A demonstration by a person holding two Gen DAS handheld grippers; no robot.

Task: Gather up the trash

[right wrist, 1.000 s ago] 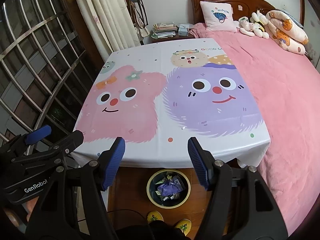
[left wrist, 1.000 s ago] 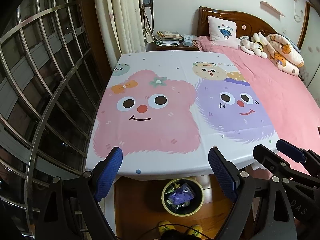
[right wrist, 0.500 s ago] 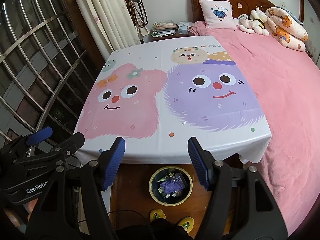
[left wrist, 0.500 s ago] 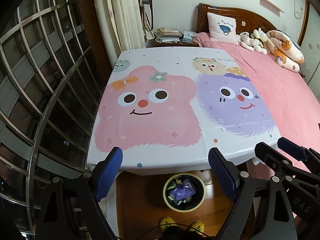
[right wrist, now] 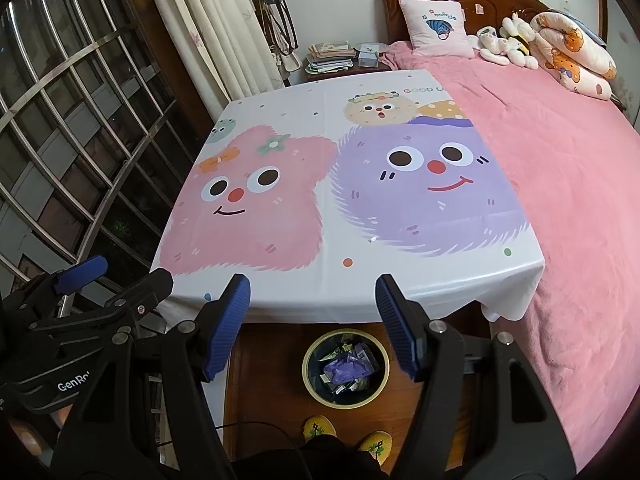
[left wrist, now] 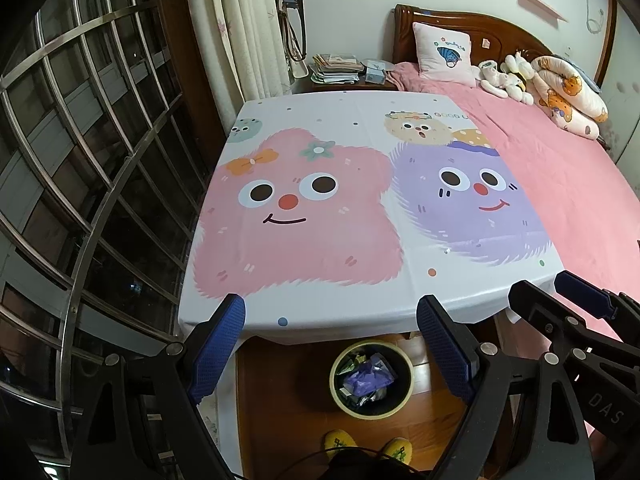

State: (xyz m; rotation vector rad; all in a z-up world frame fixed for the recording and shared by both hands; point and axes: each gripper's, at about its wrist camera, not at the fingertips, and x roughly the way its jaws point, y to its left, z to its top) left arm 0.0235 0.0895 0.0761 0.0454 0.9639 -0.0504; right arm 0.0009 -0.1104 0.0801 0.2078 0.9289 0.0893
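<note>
A round yellow-rimmed trash bin stands on the wooden floor below the table's near edge, holding purple and silver wrappers; it also shows in the right wrist view. A tiny silvery scrap lies on the cartoon tablecloth; it also shows in the right wrist view. My left gripper is open and empty, held above the bin. My right gripper is open and empty, beside the left one, also above the bin.
The table with the pink and purple monster tablecloth fills the middle. A bed with a pink blanket touches its right side. A barred window is at the left. A nightstand with books stands behind. Yellow slippers are below.
Both grippers have drawn back and risen, so more of the table, floor and bin shows. Both stay open and empty.
</note>
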